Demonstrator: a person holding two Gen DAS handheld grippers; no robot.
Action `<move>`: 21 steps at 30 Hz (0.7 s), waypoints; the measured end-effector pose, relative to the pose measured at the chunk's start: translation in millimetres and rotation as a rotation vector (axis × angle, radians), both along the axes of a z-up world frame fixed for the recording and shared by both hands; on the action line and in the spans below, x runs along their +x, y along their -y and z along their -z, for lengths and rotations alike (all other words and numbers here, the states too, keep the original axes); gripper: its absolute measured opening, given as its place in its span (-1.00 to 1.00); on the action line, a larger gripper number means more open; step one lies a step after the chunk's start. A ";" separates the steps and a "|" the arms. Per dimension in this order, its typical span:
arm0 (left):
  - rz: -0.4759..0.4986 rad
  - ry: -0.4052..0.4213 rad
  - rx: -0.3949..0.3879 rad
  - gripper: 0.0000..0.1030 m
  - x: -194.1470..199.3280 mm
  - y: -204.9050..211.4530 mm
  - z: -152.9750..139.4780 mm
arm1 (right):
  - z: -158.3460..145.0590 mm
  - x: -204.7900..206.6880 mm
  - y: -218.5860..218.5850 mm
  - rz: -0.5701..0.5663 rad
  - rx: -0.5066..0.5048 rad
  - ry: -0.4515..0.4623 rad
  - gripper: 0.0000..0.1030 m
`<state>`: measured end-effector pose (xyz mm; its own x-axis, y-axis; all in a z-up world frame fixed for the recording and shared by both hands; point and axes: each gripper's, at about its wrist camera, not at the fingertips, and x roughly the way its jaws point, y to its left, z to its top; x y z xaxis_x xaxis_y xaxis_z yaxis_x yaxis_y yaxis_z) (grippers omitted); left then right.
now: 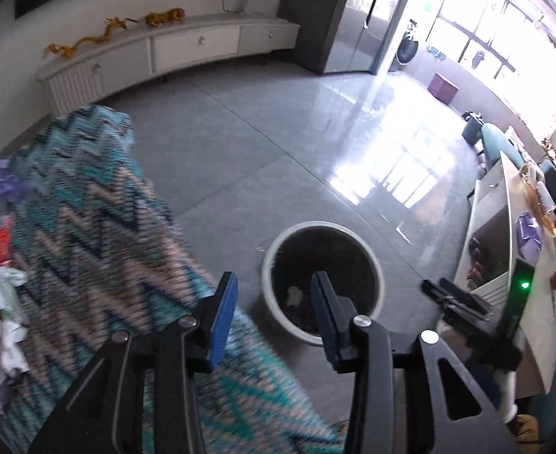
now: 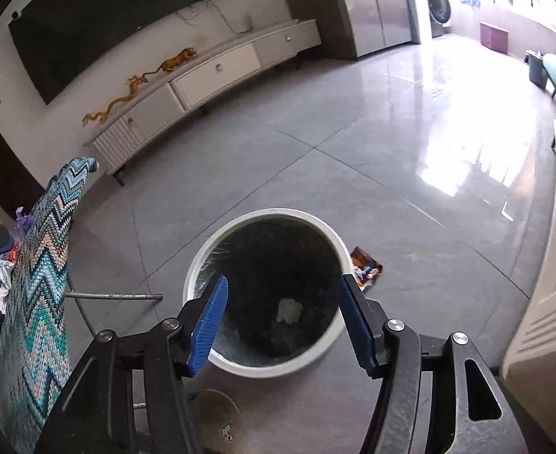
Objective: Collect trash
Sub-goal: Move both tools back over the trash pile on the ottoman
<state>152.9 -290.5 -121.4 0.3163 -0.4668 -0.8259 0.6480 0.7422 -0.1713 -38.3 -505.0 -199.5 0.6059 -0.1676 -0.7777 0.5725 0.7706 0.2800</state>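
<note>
White-rimmed bin (image 2: pixel 202 265) under both empty, parted jaws; wrapper's (image 2: pixel 366 268) print unreadable.

A home living room. Ahead of the tool, a wall-mounted television (image 2: pixel 119 19) hangs above a low white media cabinet (image 2: pixel 209 75). Glossy floor tiles (image 2: pixel 353 174) lie between.

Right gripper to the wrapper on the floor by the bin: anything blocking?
Yes. The white round trash bin stands between the open, empty right gripper and the colourful printed snack wrapper, which lies on the grey tile against the bin's far right side.
</note>
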 end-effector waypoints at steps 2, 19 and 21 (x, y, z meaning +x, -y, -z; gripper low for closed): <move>-0.023 0.021 0.000 -0.24 -1.1 -17.6 -4.1 | -3.9 -7.7 -3.3 0.012 0.003 0.005 0.16; -0.211 0.169 -0.052 0.00 -7.1 -164.8 -50.6 | -119.3 53.9 -117.2 -0.280 -0.149 0.148 0.16; -0.245 0.174 -0.064 0.00 -5.9 -190.2 -55.0 | -134.1 64.0 -136.9 -0.326 -0.170 0.167 0.16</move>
<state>147.0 -100.3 -66.4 0.5599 -0.4086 -0.7208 0.4746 0.8712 -0.1252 25.7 -368.1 -65.4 0.7643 -0.0635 -0.6417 0.2480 0.9476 0.2015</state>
